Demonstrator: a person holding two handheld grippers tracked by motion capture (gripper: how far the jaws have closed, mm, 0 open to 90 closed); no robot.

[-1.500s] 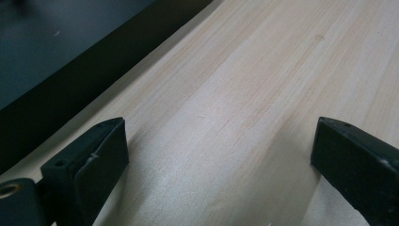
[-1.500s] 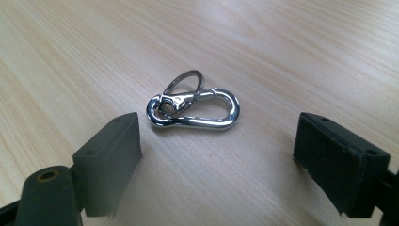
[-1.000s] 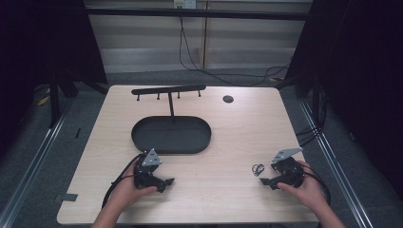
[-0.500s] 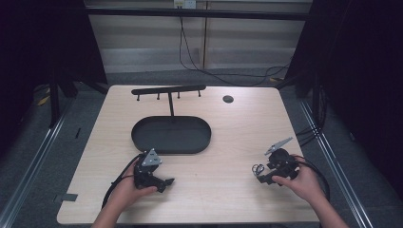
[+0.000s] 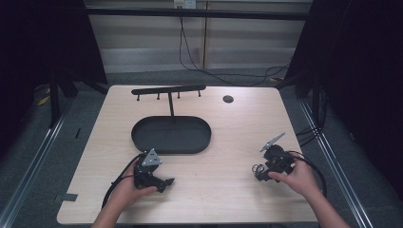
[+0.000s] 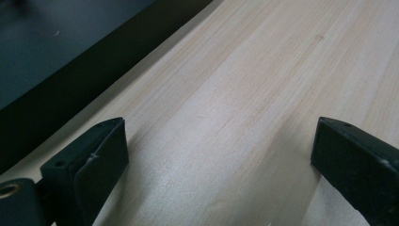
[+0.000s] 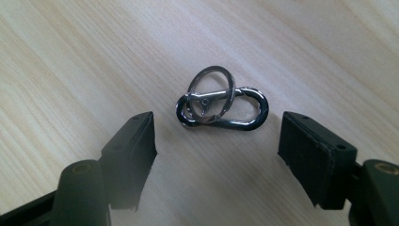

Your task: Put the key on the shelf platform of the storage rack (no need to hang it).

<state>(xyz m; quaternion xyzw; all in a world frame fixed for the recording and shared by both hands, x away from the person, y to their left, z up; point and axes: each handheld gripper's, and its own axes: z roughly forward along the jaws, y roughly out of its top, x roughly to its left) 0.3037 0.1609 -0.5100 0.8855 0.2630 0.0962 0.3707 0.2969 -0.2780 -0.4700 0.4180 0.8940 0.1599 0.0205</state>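
A small metal carabiner with a key ring (image 7: pixel 220 107) lies flat on the wooden table (image 5: pixel 228 137), just ahead of my right gripper (image 7: pixel 216 141). That gripper is open, its jaws standing on either side of the clip without touching it. In the high view the carabiner (image 5: pixel 258 170) sits at the tip of the right gripper (image 5: pixel 264 172) near the table's right front. My left gripper (image 6: pixel 219 150) is open over bare wood, close to the black tray's rim (image 6: pixel 84 84). In the high view the left gripper (image 5: pixel 164 183) rests below the oval tray (image 5: pixel 142 137).
A black T-shaped rack with several pegs (image 5: pixel 168 90) stands behind the tray. A small dark round disc (image 5: pixel 228 99) lies at the back right of the table. Cables (image 5: pixel 313 166) trail from the grippers. Bare wood lies between my two hands.
My right gripper has moved left and forward onto the carabiner and tipped down toward it. The left gripper has stayed where it was.
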